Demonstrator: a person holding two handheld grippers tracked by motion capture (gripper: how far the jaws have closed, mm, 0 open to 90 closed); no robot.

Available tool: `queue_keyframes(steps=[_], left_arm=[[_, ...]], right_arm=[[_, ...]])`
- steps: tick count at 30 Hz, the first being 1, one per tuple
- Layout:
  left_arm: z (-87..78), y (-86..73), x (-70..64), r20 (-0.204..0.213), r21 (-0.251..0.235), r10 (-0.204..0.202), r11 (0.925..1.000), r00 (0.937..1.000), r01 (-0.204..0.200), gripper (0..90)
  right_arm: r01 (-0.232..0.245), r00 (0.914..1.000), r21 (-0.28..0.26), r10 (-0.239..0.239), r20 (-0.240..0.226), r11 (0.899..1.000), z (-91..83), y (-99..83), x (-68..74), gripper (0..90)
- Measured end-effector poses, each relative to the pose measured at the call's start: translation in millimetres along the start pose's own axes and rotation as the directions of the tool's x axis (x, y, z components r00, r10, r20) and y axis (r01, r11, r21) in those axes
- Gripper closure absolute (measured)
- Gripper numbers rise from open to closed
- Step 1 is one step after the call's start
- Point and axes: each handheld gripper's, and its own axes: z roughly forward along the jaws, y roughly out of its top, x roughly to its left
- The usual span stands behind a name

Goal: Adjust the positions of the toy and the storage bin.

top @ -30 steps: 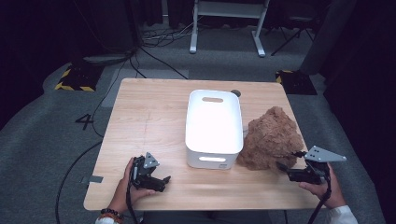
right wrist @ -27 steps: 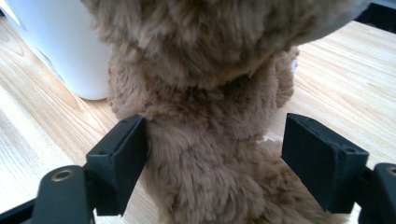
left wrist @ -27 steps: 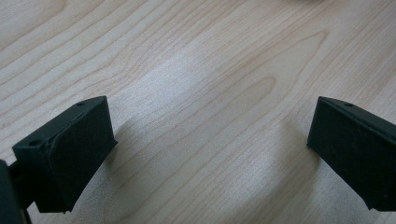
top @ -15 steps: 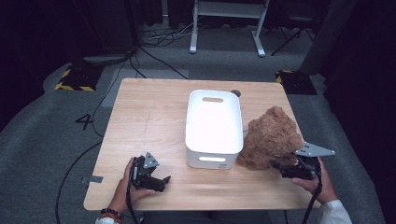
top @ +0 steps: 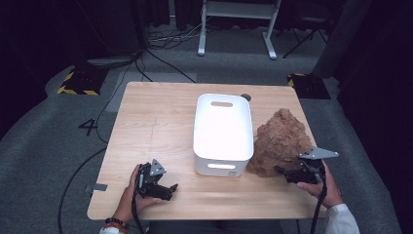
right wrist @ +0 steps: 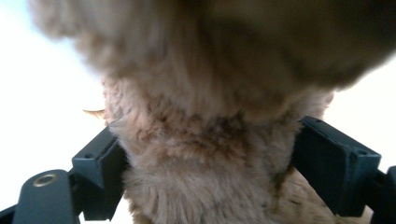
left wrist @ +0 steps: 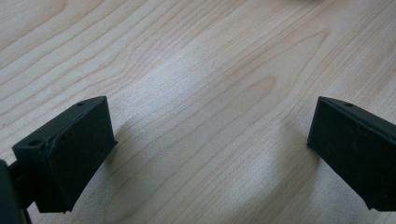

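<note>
Two Hand-Held Grippers at Work as Furry Heap Is Being Seized

Two tools are sharing the wooden counter (top: 160,122), but the job is barely beginning. The right hand-held gripper (top: 284,171) is pressing into the near edge of the brown furry blanket (top: 280,141), which is lying crumpled on the counter just right of the white bin (top: 223,134) and touching its side. In the right gripper view, the jaws are standing apart with a thick fold of the blanket (right wrist: 205,154) bunched between them; they are not yet clamping it tight. The left hand-held gripper (top: 168,187) is resting released near the counter's front edge, well apart from the bin, its jaws spread wide over bare wood (left wrist: 210,93). The bin appears to be sitting empty, so, by all appearances, the grasp, the lift and the transfer into the bin are all remaining to be done.
</note>
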Motion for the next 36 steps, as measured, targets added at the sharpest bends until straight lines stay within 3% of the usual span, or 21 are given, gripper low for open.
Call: queue_keyframes(steps=[10,18,20,22,23,25,26,27,28,31,33,36], left_arm=[[0.0,0.0,0.1,0.0,0.0,0.0,1.0,1.0,0.0,0.5],[-0.1,0.7,-0.2,-0.008,0.004,0.001,1.0,1.0,-0.001,0.5],[-0.2,0.7,-0.6,-0.01,0.004,-0.003,1.0,0.9999,0.003,0.6],[-1.3,1.5,-1.6,-0.011,-0.002,-0.015,0.9999,0.9998,0.015,8.1],[-2.3,2.1,-2.1,-0.006,-0.012,-0.02,0.9997,0.9998,0.02,8.1],[-5.3,4.9,-3.1,0.012,-0.034,-0.021,0.9992,0.9997,0.021,22.3],[-6.9,6.5,-3.6,0.015,-0.042,-0.019,0.9989,0.9997,0.02,14.2],[-10.5,9.1,-5.7,0.019,-0.073,-0.019,0.9971,0.9996,0.021,16.8],[-10.5,9.1,-5.7,0.019,-0.073,-0.019,0.9971,0.9996,0.021,19.2],[-20.9,19.0,-11.2,0.007,-0.115,-0.01,0.9933,0.9999,0.011,17.0],[-24.3,23.2,-13.4,-0.006,-0.115,-0.011,0.9933,0.9999,0.01,16.0],[-41.3,35.4,-18.8,-0.018,-0.189,-0.009,0.9819,0.9998,0.006,16.6]], right_arm=[[-0.033,0.9994,0.021,0.033,0.01,0.999,14.9,-0.3,-2.5,13.5],[0.017,0.9992,0.047,-0.018,0.034,0.999,26.6,-4.8,0.7,43.6],[0.014,0.999,0.047,-0.016,0.042,0.999,26.8,-5.4,0.1,47.2],[0.018,0.9991,0.033,-0.019,0.039,0.999,27.1,-7.9,-2.0,54.6],[0.018,0.9991,0.033,-0.019,0.039,0.999,27.1,-7.9,-2.0,54.6],[0.023,0.999,0.022,-0.024,0.037,0.999,26.1,-9.7,-3.1,58.3],[0.034,0.9986,0.014,-0.035,0.039,0.999,24.5,-11.2,-3.9,61.5],[0.041,0.9984,0.008,-0.041,0.04,0.999,24.0,-11.8,-4.5,62.8],[0.041,0.9984,0.008,-0.041,0.04,0.999,24.0,-11.8,-4.5,62.8],[0.045,0.9983,-0.002,-0.045,0.037,0.999,21.0,-13.6,-4.4,67.1],[0.05,0.9981,-0.008,-0.05,0.035,0.999,20.5,-13.9,-4.6,67.8],[0.055,0.9982,-0.01,-0.055,0.024,0.998,19.8,-15.1,-4.5,68.2]])
